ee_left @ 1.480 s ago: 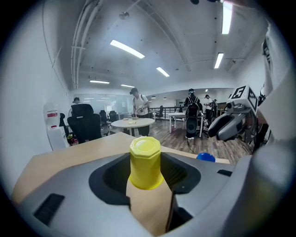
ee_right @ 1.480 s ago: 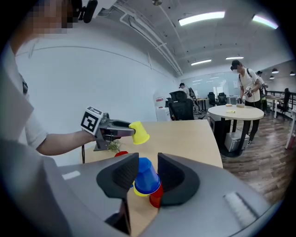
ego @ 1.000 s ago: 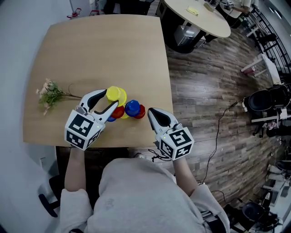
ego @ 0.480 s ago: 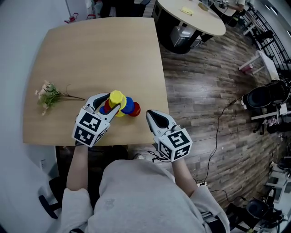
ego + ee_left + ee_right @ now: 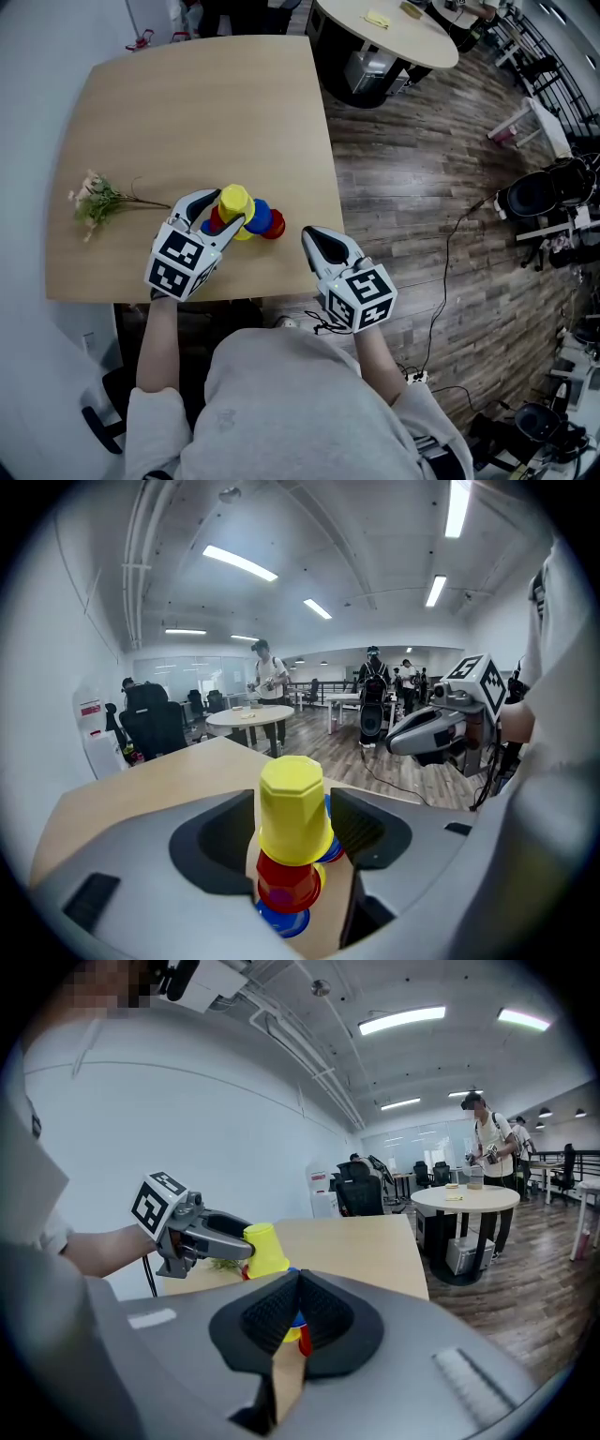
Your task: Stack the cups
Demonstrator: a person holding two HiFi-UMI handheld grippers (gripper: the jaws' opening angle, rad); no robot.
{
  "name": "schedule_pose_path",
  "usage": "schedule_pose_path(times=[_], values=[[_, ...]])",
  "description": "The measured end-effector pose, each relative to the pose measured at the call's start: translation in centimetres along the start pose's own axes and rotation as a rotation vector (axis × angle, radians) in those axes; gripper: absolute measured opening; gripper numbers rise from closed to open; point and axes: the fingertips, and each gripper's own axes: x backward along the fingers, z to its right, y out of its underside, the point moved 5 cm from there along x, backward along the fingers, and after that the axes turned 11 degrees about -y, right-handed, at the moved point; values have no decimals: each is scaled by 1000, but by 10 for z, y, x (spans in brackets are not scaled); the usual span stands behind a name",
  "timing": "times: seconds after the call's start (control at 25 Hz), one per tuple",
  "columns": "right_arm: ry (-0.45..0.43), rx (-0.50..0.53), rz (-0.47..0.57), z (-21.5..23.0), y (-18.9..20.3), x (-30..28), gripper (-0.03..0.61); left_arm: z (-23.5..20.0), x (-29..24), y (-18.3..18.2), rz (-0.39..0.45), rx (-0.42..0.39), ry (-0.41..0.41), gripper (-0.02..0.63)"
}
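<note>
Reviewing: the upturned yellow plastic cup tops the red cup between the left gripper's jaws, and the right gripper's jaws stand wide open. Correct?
No: the right gripper is shut, jaws together on nothing, as the right gripper view shows. The yellow plastic cup does top the red cup between the left gripper's jaws, which have just been opening.

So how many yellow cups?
2: top yellow cup crowns the stack between the left gripper's just-opened jaws; lower yellow cup sits beside it, half hidden. Others possibly nested.

Bright, evenly lit, sharp, fisheye-warped edges
</note>
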Motion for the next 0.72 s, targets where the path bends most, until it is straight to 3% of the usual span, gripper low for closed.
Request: schedule_pose_path(times=[0.12, 0.28, 0.44, 0.48, 0.72], values=[[-3, 2, 3, -1, -1, 0, 12, 0, 5, -3, 18, 13, 10, 258], [-16, 13, 11, -4, -5, -1, 12, -6, 28, -11, 103, 85, -17, 254], [-40, 34, 26, -9, -10, -2, 12, -18, 62, -17, 221, 177, -131, 39], [-46, 39, 31, -11, -11, -2, 12, -19, 69, -17, 242, 191, -158, 14], [-93, 74, 70, -26, -21, 1, 12, -11, 107, -15, 318, 236, -287, 8]])
